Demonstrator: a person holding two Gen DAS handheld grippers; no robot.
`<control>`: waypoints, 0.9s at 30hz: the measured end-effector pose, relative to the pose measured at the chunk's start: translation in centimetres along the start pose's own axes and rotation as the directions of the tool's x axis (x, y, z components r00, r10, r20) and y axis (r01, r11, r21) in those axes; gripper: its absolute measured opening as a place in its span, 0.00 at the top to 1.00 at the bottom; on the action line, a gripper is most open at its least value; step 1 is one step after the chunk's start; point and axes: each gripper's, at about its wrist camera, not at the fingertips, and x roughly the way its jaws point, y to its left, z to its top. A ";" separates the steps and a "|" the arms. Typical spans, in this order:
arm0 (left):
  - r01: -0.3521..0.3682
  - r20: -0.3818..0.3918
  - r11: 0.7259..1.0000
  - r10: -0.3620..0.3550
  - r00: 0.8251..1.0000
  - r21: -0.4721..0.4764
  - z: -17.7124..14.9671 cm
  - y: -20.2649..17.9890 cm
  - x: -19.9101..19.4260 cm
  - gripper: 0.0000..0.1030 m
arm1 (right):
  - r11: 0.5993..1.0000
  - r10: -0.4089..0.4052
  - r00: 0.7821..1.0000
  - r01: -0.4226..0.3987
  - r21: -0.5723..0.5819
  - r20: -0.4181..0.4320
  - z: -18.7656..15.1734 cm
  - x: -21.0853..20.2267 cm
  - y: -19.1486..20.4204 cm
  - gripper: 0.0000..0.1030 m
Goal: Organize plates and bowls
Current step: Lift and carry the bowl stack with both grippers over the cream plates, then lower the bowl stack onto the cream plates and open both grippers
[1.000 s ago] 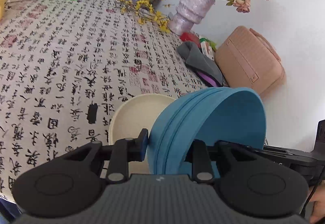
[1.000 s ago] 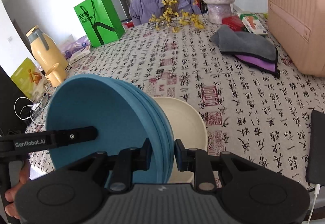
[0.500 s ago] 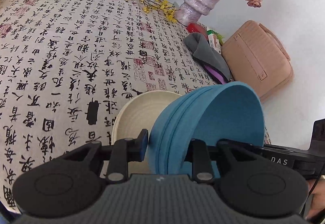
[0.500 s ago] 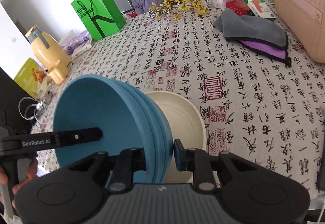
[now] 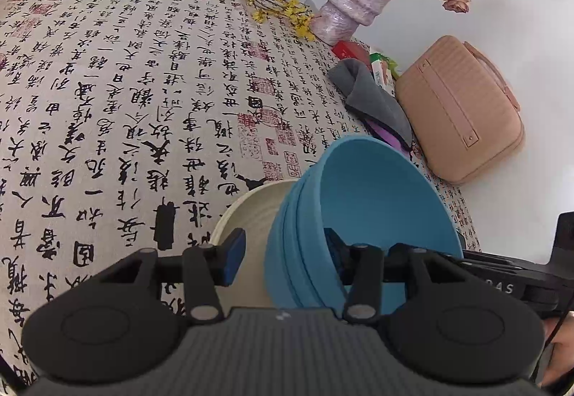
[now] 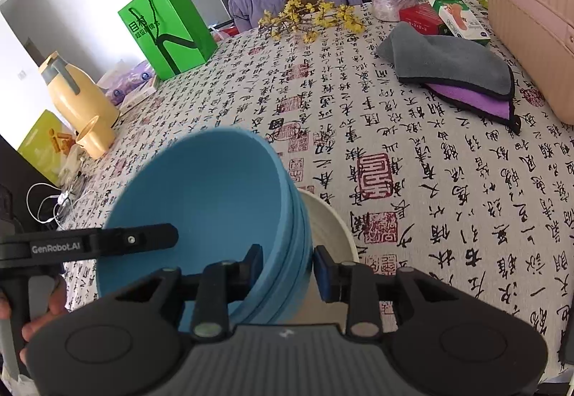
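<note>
A stack of blue bowls [image 5: 373, 213] sits in a cream bowl [image 5: 251, 205] at the near edge of the table. It also shows in the right wrist view [image 6: 215, 195], with the cream bowl [image 6: 330, 231] under it. My left gripper [image 5: 283, 248] is open, its fingers astride the stack's left rim with a gap at the outer finger [image 5: 233, 248]. My right gripper [image 6: 288, 266] is open too, astride the stack's right rim, its outer pad [image 6: 321, 270] clear of the wall. The stack stands less tilted than before.
A grey and purple cloth [image 6: 455, 73] and a pink case [image 5: 462, 108] lie at the right. A wrapped vase [image 5: 355, 1] and yellow flowers [image 6: 308, 19] stand at the back, a green bag [image 6: 165, 33] and yellow kettle [image 6: 75, 101] at the left.
Both grippers have opened and let go of the blue stack. The stack has come down from a steep tilt and settled into the cream bowl.
</note>
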 end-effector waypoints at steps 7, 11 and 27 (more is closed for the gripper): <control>0.006 0.045 1.000 -0.007 0.999 0.022 0.5 -0.4 -1.8 0.30 | 1.000 -0.009 0.998 0.008 0.005 0.058 0.5 -1.4 -0.2 0.58; -0.007 0.115 0.995 -0.004 0.993 0.097 0.5 -1.6 -3.9 0.22 | 1.000 -0.024 0.993 0.026 -0.016 0.118 0.7 -3.0 0.2 0.48; -0.357 0.621 0.893 0.119 0.775 0.275 -5.8 -2.3 -11.1 0.00 | 0.934 -0.070 0.762 0.277 -0.227 0.644 -5.1 -6.5 8.7 0.21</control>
